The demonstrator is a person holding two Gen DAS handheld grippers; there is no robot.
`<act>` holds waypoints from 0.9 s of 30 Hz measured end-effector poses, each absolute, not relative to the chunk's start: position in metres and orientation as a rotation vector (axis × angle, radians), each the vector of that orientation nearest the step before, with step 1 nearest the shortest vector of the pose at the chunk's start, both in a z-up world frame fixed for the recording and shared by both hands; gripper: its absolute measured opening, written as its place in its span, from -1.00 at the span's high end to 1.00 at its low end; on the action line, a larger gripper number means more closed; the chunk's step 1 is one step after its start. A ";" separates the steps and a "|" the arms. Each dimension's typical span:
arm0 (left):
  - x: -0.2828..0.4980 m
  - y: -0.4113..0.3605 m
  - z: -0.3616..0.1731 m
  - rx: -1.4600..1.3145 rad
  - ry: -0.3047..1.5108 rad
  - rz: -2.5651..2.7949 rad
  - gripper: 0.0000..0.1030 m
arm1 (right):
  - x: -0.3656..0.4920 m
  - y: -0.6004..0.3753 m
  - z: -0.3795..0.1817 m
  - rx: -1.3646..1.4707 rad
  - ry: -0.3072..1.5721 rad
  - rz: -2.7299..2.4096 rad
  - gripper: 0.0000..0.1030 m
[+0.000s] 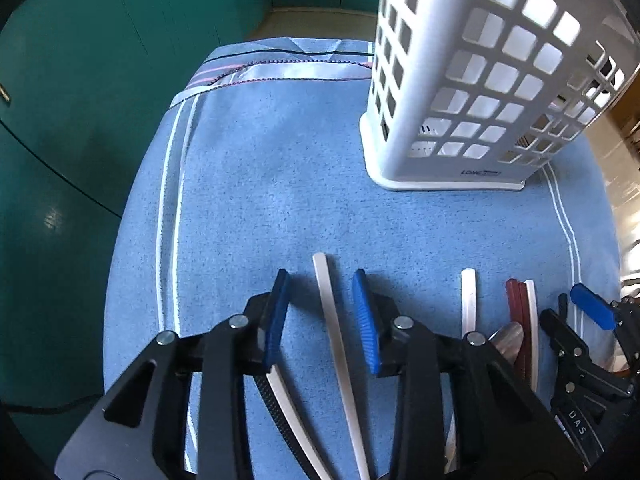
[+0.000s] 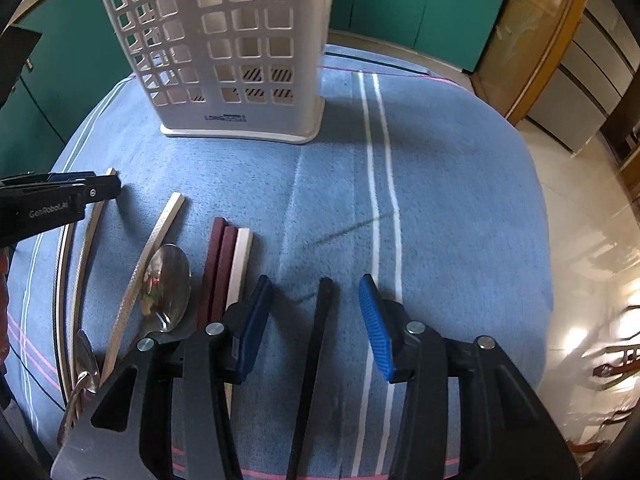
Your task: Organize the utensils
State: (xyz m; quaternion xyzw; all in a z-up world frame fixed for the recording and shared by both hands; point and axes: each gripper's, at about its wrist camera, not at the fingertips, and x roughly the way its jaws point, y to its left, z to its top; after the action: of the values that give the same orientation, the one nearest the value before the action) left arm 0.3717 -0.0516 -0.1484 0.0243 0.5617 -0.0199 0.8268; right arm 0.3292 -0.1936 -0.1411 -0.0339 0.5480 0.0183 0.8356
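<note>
A white slotted utensil basket (image 1: 472,92) stands upright at the far side of the blue cloth; it also shows in the right wrist view (image 2: 236,48). My left gripper (image 1: 322,280) is open, its blue pads either side of a white chopstick (image 1: 336,344) lying on the cloth. My right gripper (image 2: 316,284) is open, straddling a black chopstick (image 2: 316,352). Between them lie a silver chopstick (image 2: 148,276), a metal spoon (image 2: 168,284), two dark red chopsticks (image 2: 218,268) and another white chopstick (image 2: 240,264).
The blue cloth (image 1: 272,184) with white stripes covers a small table. Teal cabinets (image 1: 80,80) stand behind and left. A glossy floor (image 2: 592,240) lies to the right of the table edge. A second spoon (image 2: 86,356) and ring lie at the near left.
</note>
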 end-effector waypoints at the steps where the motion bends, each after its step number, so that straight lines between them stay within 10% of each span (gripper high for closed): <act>1: 0.371 -0.053 -0.148 0.048 1.192 -0.054 0.67 | 0.328 -0.193 -0.140 -0.069 1.161 0.050 0.48; 3: 0.371 -0.055 -0.148 0.034 1.184 -0.084 0.83 | 0.327 -0.193 -0.139 -0.054 1.169 0.064 0.84; 27: 0.288 0.005 0.068 -0.225 0.618 -0.235 0.88 | 0.226 -0.210 0.095 0.050 0.583 0.094 0.87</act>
State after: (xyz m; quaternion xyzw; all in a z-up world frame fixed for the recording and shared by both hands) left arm 0.2882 0.0049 0.0679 -0.1101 0.3029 -0.1150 0.9396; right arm 0.2259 -0.2098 0.0951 0.0248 0.2871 0.0461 0.9565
